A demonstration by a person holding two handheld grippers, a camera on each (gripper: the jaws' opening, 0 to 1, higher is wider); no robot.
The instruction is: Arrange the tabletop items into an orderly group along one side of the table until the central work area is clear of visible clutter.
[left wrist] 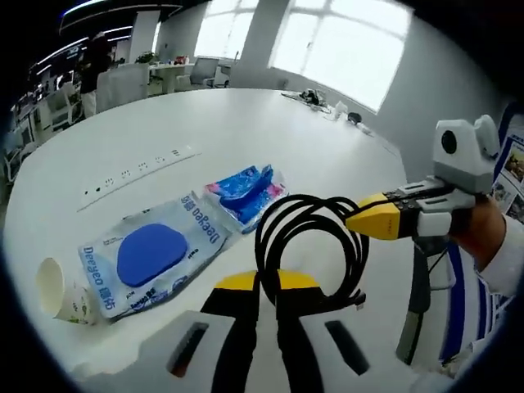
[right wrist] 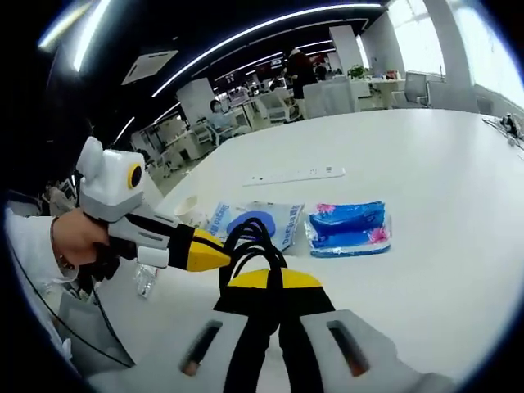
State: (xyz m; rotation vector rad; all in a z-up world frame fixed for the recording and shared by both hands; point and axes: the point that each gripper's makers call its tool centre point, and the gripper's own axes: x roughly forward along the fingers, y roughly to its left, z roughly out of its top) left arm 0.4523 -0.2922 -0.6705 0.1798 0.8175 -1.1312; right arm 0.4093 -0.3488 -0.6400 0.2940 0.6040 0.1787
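Note:
A coiled black cable (left wrist: 315,237) hangs just above the white table (left wrist: 246,123). My left gripper (left wrist: 260,282) is shut on its near side. My right gripper (left wrist: 354,221) comes in from the right and is shut on the loops' other side. In the right gripper view, the right gripper (right wrist: 270,278) pinches the cable (right wrist: 248,236), and the left gripper (right wrist: 225,258) meets it from the left. Beyond the cable lie a wipes pack with a blue disc (left wrist: 155,254), a blue tissue pack (left wrist: 246,192) and a paper cup on its side (left wrist: 61,291).
A white power strip (left wrist: 139,172) is set into the table past the packs. Small dark items (left wrist: 315,98) lie at the far edge by the windows. Office chairs and desks (left wrist: 123,82) stand beyond. The table's near edge (right wrist: 123,327) curves close to my hands.

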